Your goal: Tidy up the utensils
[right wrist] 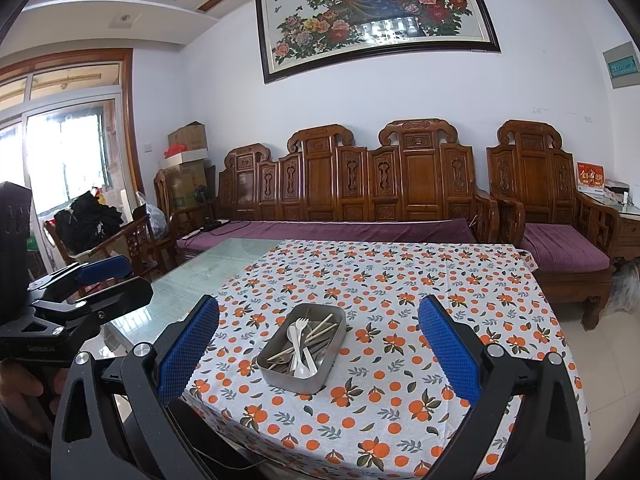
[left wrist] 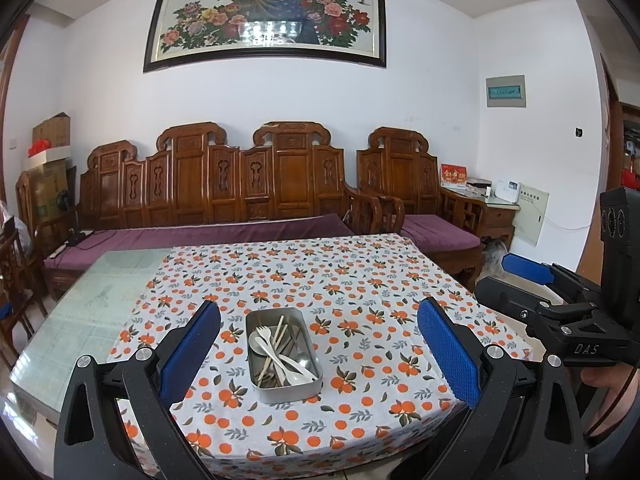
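Observation:
A metal tin [left wrist: 256, 390] stands on the orange-print tablecloth [left wrist: 360, 280]. It holds a white fork and spoon [left wrist: 280, 354], wooden chopsticks [left wrist: 277, 330] and metal utensils, all mixed together. My left gripper [left wrist: 319, 346] is open and empty, held above the table's near edge, with the tin between its blue pads [left wrist: 191, 350]. In the right wrist view the tin [right wrist: 288, 380] sits just ahead with the white utensils [right wrist: 298, 344] inside. My right gripper [right wrist: 319, 346] is open and empty. Each gripper shows at the side of the other's view.
The tablecloth [right wrist: 400, 280] covers the right part of a glass-topped table [right wrist: 208, 268]. A carved wooden sofa with purple cushions [left wrist: 208, 236] runs behind the table, with an armchair [right wrist: 560, 248] to the right. Boxes [right wrist: 186, 160] stack in the far left corner.

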Tool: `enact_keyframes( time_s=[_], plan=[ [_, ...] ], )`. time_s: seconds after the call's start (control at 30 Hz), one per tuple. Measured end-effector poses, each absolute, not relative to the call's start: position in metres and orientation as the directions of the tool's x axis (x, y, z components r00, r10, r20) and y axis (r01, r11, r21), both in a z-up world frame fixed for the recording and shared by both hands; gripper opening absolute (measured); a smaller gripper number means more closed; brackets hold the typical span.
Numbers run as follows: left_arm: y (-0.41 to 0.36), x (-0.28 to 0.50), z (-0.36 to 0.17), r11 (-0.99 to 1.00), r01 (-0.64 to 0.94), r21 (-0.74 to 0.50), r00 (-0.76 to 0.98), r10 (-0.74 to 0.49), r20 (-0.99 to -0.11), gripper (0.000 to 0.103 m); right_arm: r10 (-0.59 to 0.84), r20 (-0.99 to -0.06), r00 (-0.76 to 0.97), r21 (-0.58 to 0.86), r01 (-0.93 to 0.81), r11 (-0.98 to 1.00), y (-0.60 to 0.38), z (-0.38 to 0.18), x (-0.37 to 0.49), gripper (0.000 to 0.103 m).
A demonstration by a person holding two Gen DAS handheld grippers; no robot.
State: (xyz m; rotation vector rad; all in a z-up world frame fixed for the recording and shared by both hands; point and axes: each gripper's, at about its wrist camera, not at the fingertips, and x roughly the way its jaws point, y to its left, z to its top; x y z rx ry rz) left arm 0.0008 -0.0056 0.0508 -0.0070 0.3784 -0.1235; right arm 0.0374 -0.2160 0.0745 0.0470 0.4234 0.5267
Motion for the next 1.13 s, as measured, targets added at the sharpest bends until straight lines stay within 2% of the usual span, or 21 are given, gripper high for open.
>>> enact_keyframes(
  time_s=[1.13],
  plan=[
    [-0.0061,-0.0011,0.0513,0.993,0.119,-0.026,0.923,-0.12,-0.367,0.095,0.497,-0.38,0.78,0.154,-0.476,0.866,-0.2153,0.0743,0.0369,0.1]
  ],
)
